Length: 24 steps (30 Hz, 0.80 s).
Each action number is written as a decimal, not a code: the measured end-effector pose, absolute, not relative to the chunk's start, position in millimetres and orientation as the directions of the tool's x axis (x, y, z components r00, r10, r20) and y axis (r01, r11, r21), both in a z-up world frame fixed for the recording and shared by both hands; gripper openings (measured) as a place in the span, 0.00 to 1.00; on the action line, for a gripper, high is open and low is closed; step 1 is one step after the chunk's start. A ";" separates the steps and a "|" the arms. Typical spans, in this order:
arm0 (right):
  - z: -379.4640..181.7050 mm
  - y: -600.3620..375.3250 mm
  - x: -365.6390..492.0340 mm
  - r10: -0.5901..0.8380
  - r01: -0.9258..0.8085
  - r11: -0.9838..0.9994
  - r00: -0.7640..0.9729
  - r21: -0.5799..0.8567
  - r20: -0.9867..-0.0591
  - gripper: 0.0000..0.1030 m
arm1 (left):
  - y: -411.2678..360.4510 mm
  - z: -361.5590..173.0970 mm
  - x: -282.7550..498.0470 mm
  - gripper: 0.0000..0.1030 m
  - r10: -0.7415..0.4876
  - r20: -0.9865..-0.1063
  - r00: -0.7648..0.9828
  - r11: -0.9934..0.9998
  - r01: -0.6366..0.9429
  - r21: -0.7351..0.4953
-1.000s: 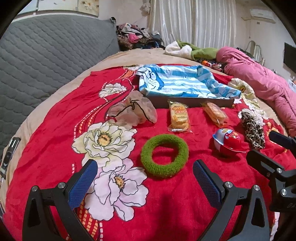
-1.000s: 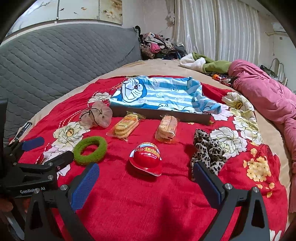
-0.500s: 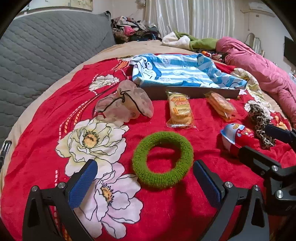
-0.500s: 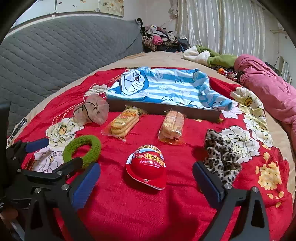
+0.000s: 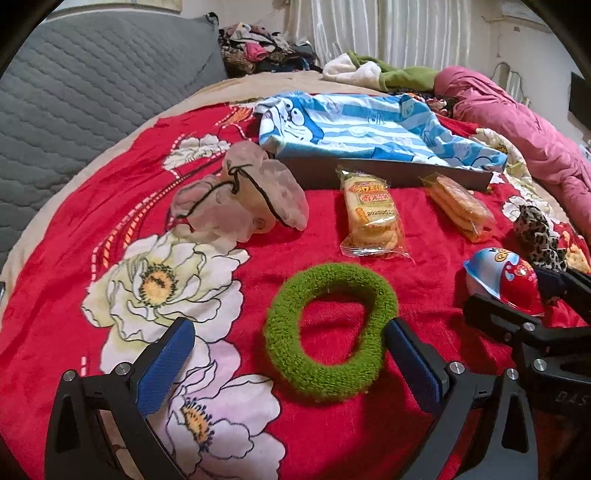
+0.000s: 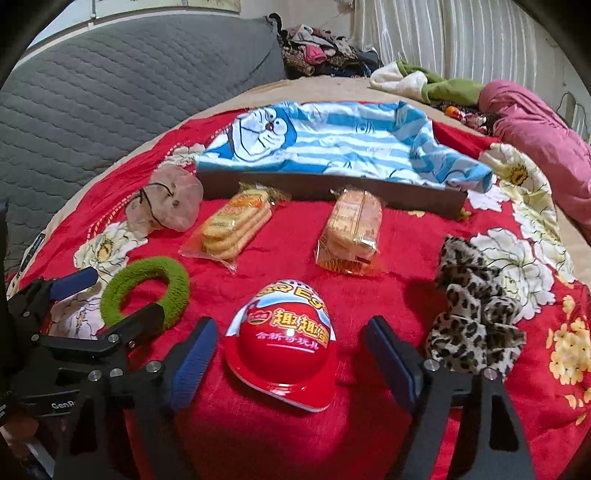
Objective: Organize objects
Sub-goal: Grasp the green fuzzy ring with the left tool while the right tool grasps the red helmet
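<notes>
In your left wrist view, a red floral blanket (image 5: 332, 435) covers the bed, with a grey quilted headboard (image 5: 92, 92) at 10 o'clock, curtains (image 5: 388, 29) at 12 and a pink duvet (image 5: 517, 122) at 2. A fuzzy green ring (image 5: 328, 328) lies flat at centre. Your left gripper (image 5: 288, 369) stands wide, its right pad touching the ring's right edge, nothing clamped.

In your right wrist view, a box (image 6: 332, 188) draped with a blue striped cloth (image 6: 332, 140) sits at 12, two biscuit packs (image 6: 236, 225) before it, a leopard scrunchie (image 6: 472, 314) at 3. The red egg toy (image 6: 284, 339), glossy and domed, lies between the pads of your right gripper (image 6: 291, 358), whose jaws are closing, gaps left either side.
</notes>
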State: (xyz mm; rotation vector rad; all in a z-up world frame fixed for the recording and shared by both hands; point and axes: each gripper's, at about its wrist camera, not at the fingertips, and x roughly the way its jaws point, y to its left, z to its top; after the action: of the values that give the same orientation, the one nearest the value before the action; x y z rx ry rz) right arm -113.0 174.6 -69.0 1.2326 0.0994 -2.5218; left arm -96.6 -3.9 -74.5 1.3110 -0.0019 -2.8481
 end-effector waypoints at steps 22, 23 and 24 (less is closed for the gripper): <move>-75.7 172.2 -123.9 -0.297 0.352 -0.930 -0.558 0.103 -0.775 0.48 | 10.5 -78.5 -101.9 0.28 0.227 -0.761 -0.607 -0.972 -0.190 -0.138; -75.5 172.3 -123.5 -0.300 0.353 -0.930 -0.558 0.107 -0.774 0.48 | 10.6 -78.7 -102.1 0.26 0.231 -0.763 -0.604 -0.971 -0.193 -0.141; -75.3 172.5 -122.7 -0.302 0.353 -0.929 -0.557 0.109 -0.774 0.48 | 10.4 -78.9 -102.0 0.23 0.239 -0.765 -0.599 -0.969 -0.196 -0.149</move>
State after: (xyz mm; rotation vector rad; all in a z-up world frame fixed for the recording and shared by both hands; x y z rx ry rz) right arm -122.7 172.5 -75.3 1.2183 0.0820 -2.4840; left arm -102.0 10.4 -78.9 1.4705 0.0839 -3.0483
